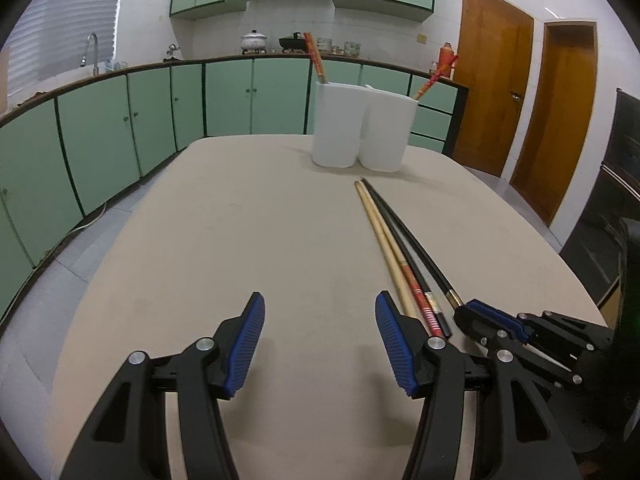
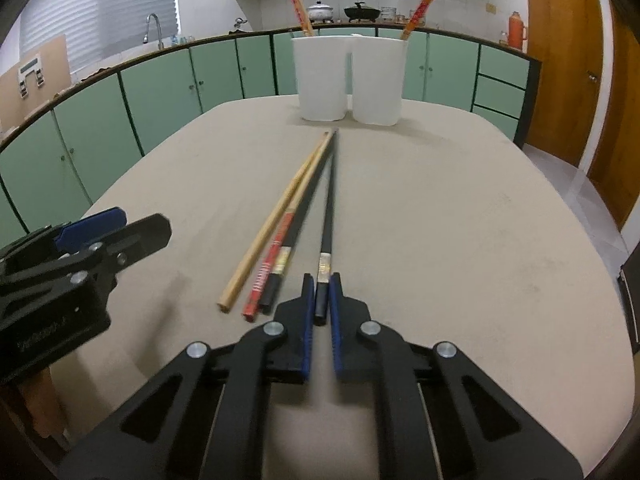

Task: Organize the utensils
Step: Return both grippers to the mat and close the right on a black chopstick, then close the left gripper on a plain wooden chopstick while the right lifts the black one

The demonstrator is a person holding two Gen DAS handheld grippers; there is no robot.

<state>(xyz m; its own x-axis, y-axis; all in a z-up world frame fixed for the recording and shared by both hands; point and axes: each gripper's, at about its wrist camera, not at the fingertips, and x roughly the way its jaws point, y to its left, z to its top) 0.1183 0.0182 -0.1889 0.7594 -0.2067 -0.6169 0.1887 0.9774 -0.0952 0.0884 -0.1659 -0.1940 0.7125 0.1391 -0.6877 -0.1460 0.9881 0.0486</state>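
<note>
R claw (image 2: 322, 300) clamps black chopstick (image 2: 329, 208) — R view only.

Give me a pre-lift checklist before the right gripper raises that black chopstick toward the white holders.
1. Right gripper closed on the black chopstick: ok, pads pinch its thick end.
2. Neighbouring chopsticks clear of the jaws: ok, the red-patterned chopstick and plain wooden chopstick lie just left of them.
3. Left gripper out of the way: ok, open, empty.
4. White holders upright: ok.
5. Room inside the holders: cannot tell; each already has a red chopstick.
6. Path across the table: ok.
</note>
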